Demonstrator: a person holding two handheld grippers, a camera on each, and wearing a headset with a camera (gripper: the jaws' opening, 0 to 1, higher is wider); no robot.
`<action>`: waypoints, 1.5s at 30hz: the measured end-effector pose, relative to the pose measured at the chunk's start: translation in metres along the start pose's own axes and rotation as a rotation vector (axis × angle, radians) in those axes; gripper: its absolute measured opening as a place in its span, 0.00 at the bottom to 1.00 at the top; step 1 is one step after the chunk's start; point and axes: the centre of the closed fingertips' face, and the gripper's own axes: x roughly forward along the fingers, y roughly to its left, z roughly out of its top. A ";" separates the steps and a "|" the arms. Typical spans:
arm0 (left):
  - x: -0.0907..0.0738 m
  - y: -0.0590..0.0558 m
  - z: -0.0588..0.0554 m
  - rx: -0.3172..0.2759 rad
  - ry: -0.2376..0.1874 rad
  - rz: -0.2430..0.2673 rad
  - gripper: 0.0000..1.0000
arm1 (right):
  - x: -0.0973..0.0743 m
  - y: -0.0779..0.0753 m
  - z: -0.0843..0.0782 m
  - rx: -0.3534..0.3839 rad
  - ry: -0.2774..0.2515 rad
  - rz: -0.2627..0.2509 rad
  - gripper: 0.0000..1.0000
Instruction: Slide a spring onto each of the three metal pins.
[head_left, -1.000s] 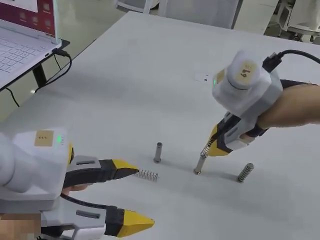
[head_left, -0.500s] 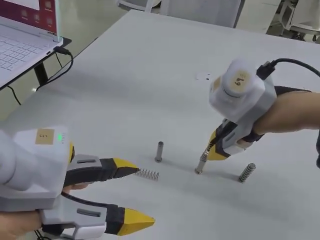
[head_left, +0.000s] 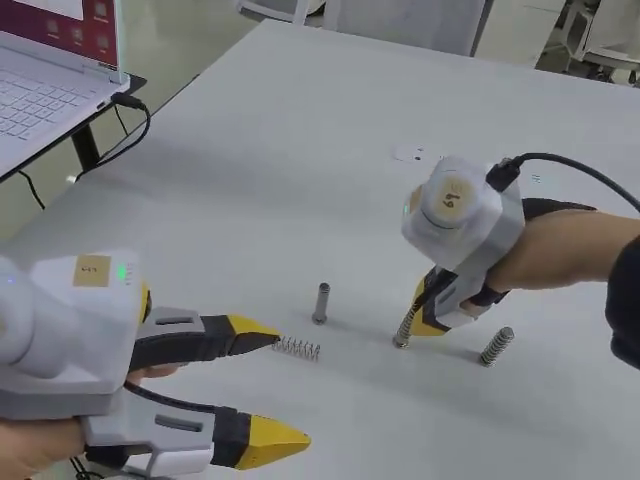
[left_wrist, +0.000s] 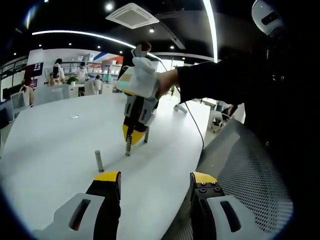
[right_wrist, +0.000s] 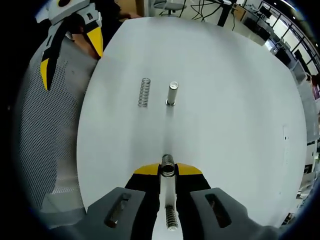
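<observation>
- On the bench (head_left: 250, 150), the right gripper (head_left: 425, 322) is pinching a spring (head_left: 405, 325) near its top, jaws pressed together on it.
- That spring is leaning over the middle pin (head_left: 399, 343) and seems to be mostly threaded on; whether it is seated at the foot is hard to tell.
- To the right, the third pin (head_left: 493, 345) is already wearing its spring, slightly tilted.
- The left gripper (head_left: 293, 389) is hovering low with jaws spread and nothing between them. One tip is sitting just beside the loose spring (head_left: 297, 348), which is lying flat.
- The bare pin (head_left: 321, 302) is standing upright, just beyond that loose spring.
- Risk: letting go while the spring is leaning could let it bounce off, or tip the pin if the pin is standing free.
- Risk: squeezing too hard could be jamming the coils against the pin and stopping the slide.
- Risk: the left tip could be nudging the loose spring into a roll, away from the bare pin.
- Risk: the right hand or its cable (head_left: 560, 165) could be brushing the third pin while pulling back.
</observation>
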 end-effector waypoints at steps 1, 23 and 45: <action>0.000 0.000 0.000 0.000 0.000 0.001 0.50 | 0.001 0.000 0.000 0.000 0.001 0.001 0.09; -0.001 0.002 -0.002 -0.001 0.005 0.003 0.50 | 0.011 0.000 0.001 0.029 -0.033 -0.002 0.09; -0.002 0.015 -0.009 -0.010 0.024 0.014 0.50 | 0.000 0.008 -0.010 0.098 -0.100 -0.018 0.19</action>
